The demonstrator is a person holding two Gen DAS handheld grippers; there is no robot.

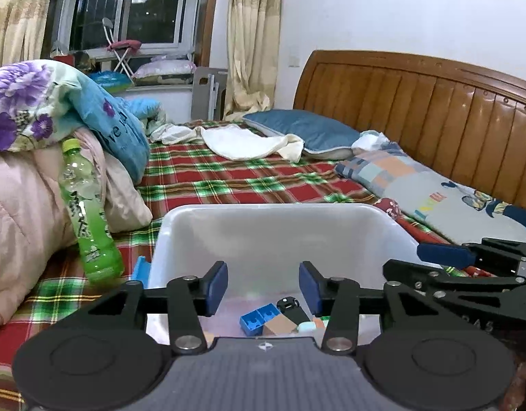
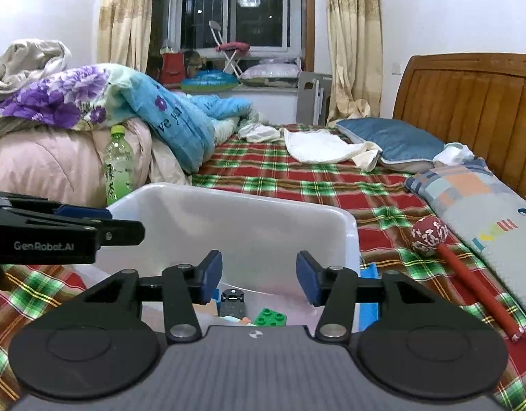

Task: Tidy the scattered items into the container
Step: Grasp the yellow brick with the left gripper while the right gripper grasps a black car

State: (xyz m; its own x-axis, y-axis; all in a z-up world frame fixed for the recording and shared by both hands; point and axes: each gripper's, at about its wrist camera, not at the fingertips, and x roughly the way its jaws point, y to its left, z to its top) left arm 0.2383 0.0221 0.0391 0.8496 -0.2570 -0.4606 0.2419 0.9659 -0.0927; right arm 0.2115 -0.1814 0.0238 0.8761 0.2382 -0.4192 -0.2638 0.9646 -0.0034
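The fingers of the left gripper (image 1: 263, 287) stand apart with nothing between the blue pads, and the fingers of the right gripper (image 2: 259, 277) are spread the same way, holding nothing. Both hang over the near edge of the white bin (image 1: 263, 215), which sits on the plaid bedsheet (image 1: 228, 174).

Inside the bin, toward its near wall, lie a blue brick (image 1: 258, 318), a tan block (image 1: 279, 325), a pale mint block (image 1: 307, 327) and a small black toy car (image 1: 287, 303); the brick and the tan block touch. The right wrist view shows a green brick (image 2: 271, 318) in the bin as well, beside the car (image 2: 232, 303).

Outside the bin, a blue piece (image 1: 139, 267) rests on the sheet against its left wall, and another blue piece (image 2: 367, 291) sits close to its right wall. A green drink bottle (image 1: 90, 212) leans on the pink quilt (image 1: 26, 205) left of the bin. To the right of the bin lies a red mallet (image 2: 430, 233) with a patterned ball head, its stick pointing toward the camera.

Beyond the bin are a white cloth (image 1: 242, 144), a blue pillow (image 1: 304, 130) and the wooden headboard (image 1: 417, 102).
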